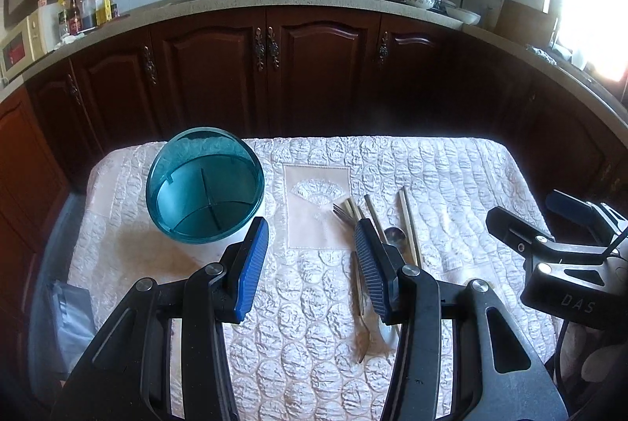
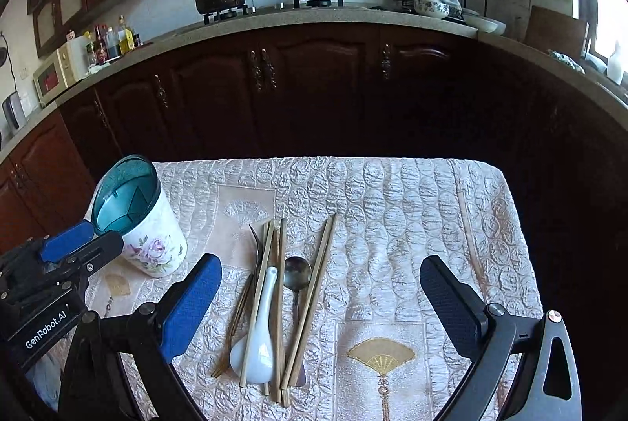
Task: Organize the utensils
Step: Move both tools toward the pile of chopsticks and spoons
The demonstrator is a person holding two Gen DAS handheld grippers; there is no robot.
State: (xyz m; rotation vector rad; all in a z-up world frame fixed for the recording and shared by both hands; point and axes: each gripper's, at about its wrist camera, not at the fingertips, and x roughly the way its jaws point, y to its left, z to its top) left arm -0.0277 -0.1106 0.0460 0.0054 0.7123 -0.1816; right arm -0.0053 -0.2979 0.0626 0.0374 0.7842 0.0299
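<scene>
With both grippers' jaws held wide and empty, the thin, slippery chopsticks near the table's front edge are judged best pinched mid-length, and the fragile white ceramic spoon by its handle.

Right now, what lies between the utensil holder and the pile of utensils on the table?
Only bare quilted tablecloth. In the right wrist view, the utensil holder stands left of the utensil pile, and nothing sits in the strip between them.

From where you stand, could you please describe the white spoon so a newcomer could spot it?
On the quilted tablecloth, right of the floral utensil holder, lies a row of cutlery. The white ceramic spoon lies among the chopsticks; it alone is white and broad, unlike the slim metal spoon beside it.
</scene>
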